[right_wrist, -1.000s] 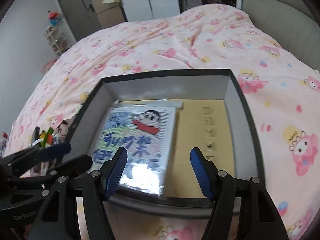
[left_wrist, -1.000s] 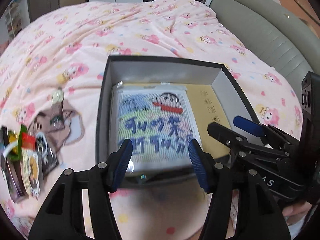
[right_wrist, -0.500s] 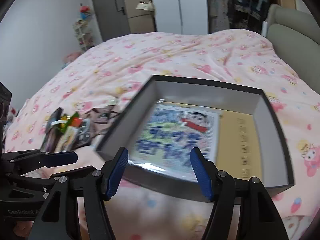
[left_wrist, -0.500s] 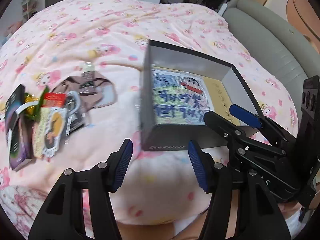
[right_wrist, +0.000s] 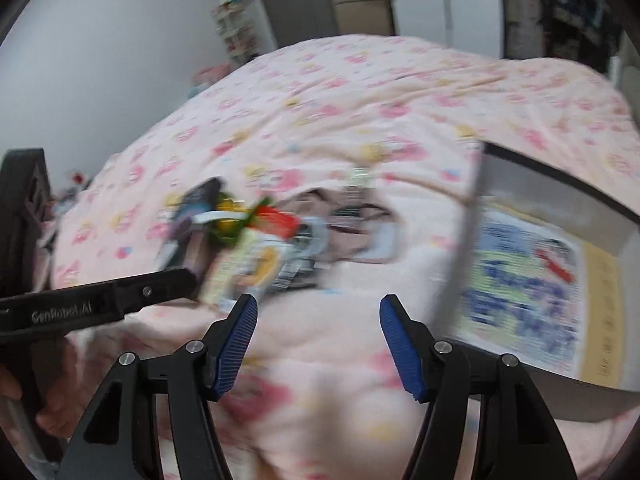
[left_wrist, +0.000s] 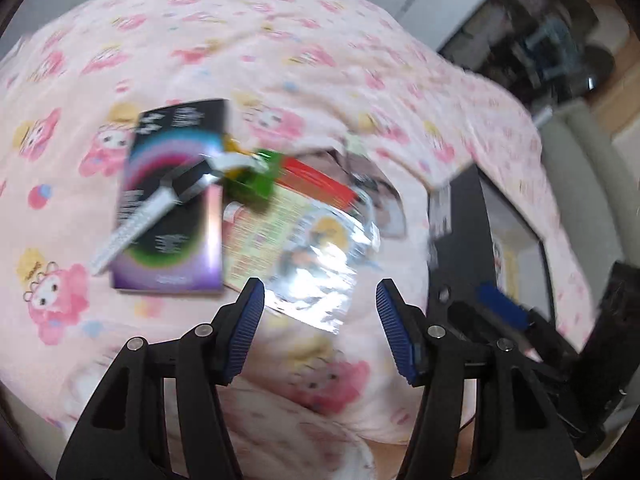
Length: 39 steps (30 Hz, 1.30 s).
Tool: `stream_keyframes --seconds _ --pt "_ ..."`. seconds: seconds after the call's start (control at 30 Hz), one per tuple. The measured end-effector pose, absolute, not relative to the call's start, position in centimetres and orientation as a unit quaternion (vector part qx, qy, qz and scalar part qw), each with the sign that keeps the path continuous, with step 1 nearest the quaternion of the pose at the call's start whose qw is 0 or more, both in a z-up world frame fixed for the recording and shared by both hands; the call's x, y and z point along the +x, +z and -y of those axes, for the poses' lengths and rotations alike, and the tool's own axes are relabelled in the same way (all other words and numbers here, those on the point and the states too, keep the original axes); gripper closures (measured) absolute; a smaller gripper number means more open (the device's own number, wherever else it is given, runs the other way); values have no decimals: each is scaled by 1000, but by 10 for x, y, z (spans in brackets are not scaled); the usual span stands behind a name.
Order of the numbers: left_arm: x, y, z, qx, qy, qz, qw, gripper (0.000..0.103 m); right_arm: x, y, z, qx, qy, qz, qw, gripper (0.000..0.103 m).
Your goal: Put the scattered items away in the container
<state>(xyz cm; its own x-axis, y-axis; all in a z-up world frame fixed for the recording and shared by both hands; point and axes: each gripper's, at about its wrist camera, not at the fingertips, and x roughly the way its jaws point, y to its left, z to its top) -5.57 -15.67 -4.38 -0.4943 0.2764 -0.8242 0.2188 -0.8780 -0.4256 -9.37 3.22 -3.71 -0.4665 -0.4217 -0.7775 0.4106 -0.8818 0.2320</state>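
Note:
A pile of scattered items lies on the pink bedspread: a dark purple box (left_wrist: 172,200) with a white strap (left_wrist: 148,216) across it, a green and yellow toy (left_wrist: 250,176), and a shiny printed packet (left_wrist: 304,252). My left gripper (left_wrist: 318,332) is open and empty just in front of the packet. The black box container (right_wrist: 560,264) sits to the right with a cartoon-print pouch (right_wrist: 520,280) inside. My right gripper (right_wrist: 318,348) is open and empty over bare bedspread, between the pile (right_wrist: 248,240) and the container. Both views are motion-blurred.
A brownish cloth item (right_wrist: 352,220) lies beyond the pile. The left gripper's arm (right_wrist: 100,304) crosses the right wrist view at left. A grey headboard (left_wrist: 580,184) stands at right; a door and shelves stand behind the bed.
Both grippers have swung left, away from the container and toward the pile of items. The container has slid to the right edge of both views. Both stay open.

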Motion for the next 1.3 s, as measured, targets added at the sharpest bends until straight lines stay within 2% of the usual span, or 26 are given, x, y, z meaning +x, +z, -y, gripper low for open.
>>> stream_keyframes --seconds 0.07,0.2,0.37,0.6,0.67,0.73,0.77,0.8,1.0,1.13,1.27,1.3 --pt "-56 -49 184 -503 826 252 1 44 -99 -38 -8 465 -844 6 266 41" --pt "-66 -79 231 -547 789 279 33 43 -119 -58 49 513 -800 4 310 45" --pt "-75 -111 264 -576 775 260 15 43 -132 -87 109 547 -762 -13 346 46" --pt "-85 -137 292 -582 763 281 13 43 -151 -124 145 577 -751 -56 315 46" --pt "-90 -145 298 -588 762 272 -13 37 -156 -131 145 589 -735 -28 334 56" --pt "-91 -154 306 -585 748 314 -1 36 -157 -136 147 608 -713 -5 348 66" --pt "-91 -155 308 -584 743 327 6 37 -154 -137 148 609 -713 -4 349 69" --pt "-89 -155 308 -581 738 342 18 44 -151 -135 148 601 -720 -13 346 73" --pt "-80 -133 284 -569 741 350 69 42 -141 -104 118 576 -736 23 355 76" --pt "-83 -115 255 -575 744 325 107 42 -127 -83 81 561 -755 43 337 78" --pt "-89 -94 224 -570 780 246 75 42 -111 -75 45 556 -761 77 327 84" --pt "-91 -89 218 -571 791 214 56 42 -109 -75 40 555 -765 72 318 89"
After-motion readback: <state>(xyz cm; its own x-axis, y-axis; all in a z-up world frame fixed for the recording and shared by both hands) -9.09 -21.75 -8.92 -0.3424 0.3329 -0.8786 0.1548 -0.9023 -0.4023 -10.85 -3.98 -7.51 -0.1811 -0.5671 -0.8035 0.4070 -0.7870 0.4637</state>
